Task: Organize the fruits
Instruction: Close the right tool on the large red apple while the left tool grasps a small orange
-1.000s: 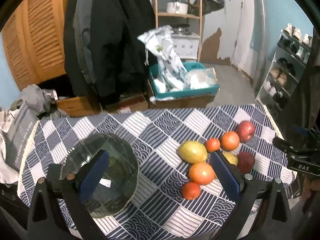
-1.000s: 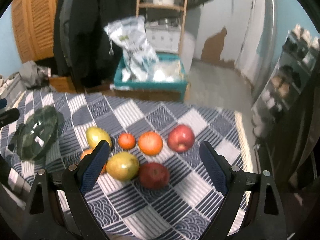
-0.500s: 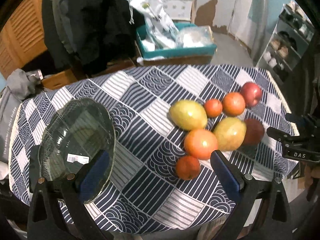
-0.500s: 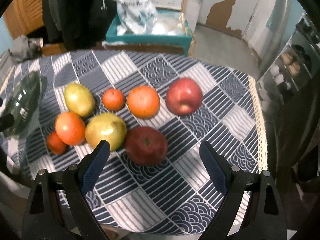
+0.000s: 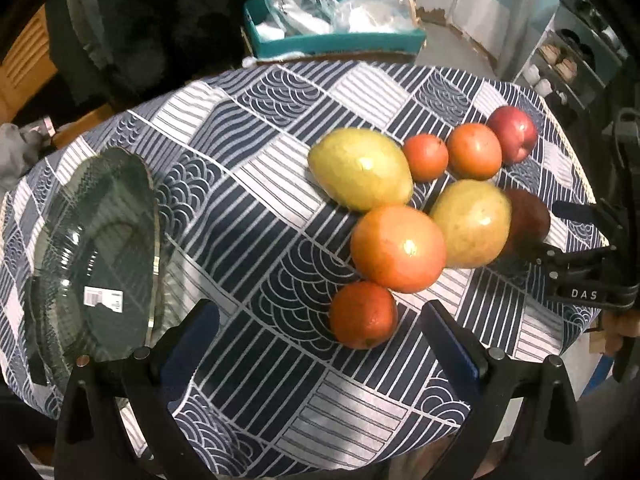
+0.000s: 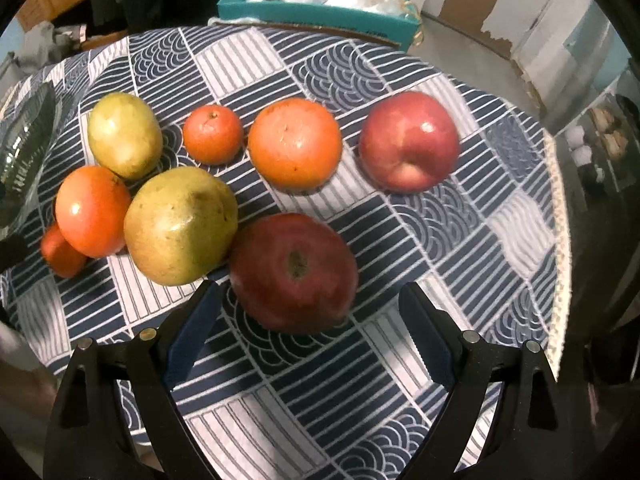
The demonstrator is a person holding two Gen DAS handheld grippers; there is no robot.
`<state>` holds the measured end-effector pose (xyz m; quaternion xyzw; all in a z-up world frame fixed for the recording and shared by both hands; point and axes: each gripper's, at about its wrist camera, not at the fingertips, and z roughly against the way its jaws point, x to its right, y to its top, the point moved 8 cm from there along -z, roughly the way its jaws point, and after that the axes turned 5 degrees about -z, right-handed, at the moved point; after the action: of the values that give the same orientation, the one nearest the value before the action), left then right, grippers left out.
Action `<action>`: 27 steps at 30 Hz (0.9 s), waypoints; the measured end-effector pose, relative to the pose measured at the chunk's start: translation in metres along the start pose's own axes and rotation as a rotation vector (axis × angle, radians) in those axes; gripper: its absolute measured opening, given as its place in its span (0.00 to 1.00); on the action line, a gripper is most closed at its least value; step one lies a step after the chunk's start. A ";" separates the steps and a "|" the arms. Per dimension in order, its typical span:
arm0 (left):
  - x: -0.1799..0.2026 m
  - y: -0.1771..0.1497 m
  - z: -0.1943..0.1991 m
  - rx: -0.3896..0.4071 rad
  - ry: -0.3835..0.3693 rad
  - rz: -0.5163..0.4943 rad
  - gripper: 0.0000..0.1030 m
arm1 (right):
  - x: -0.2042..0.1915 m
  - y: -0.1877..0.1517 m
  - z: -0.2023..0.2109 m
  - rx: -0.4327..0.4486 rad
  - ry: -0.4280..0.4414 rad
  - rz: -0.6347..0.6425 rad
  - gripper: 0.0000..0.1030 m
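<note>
Several fruits lie grouped on the patterned tablecloth [image 5: 248, 216]. A dark red apple [image 6: 294, 272] sits just ahead of my open, empty right gripper [image 6: 308, 300], between its blue fingers. Beside it are a yellow-green mango [image 6: 180, 226], oranges [image 6: 295, 145], a small tangerine [image 6: 213, 135] and a lighter red apple [image 6: 409, 142]. My left gripper [image 5: 320, 320] is open and empty; a small orange [image 5: 363, 315] lies just ahead between its fingers, a bigger orange [image 5: 398, 249] behind it. A dark glass bowl [image 5: 96, 256] stands at the left. The right gripper also shows in the left wrist view [image 5: 568, 236].
The table's right edge [image 6: 560, 240] has a lace trim and drops to the floor. Behind the table stands a teal bin [image 5: 332, 36] with plastic bags. Dark coats [image 5: 140, 20] hang at the back left, a shoe rack [image 5: 576, 56] at the right.
Both grippers have moved down and forward toward the fruits, which look much larger. The dark red apple now lies between the right fingers, the small orange between the left. No fruit moved.
</note>
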<state>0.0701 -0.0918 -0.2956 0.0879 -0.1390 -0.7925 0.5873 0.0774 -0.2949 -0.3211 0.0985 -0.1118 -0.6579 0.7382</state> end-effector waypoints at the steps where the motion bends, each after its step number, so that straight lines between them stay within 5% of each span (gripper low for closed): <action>1: 0.000 -0.001 -0.004 -0.010 -0.005 0.002 0.99 | -0.001 0.000 -0.003 -0.006 0.007 -0.001 0.87; 19: 0.018 -0.013 -0.044 -0.082 -0.099 -0.004 0.77 | -0.011 0.009 -0.027 -0.018 0.049 0.003 0.73; 24: 0.032 -0.013 -0.044 -0.081 -0.167 -0.045 0.47 | -0.008 -0.004 -0.022 -0.027 0.050 -0.031 0.72; 27: 0.036 -0.014 -0.041 -0.084 -0.151 -0.056 0.44 | -0.007 -0.008 -0.017 -0.021 0.043 -0.063 0.72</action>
<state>0.0592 -0.1268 -0.3376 0.0072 -0.1471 -0.8181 0.5558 0.0742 -0.2890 -0.3402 0.1084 -0.0858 -0.6799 0.7202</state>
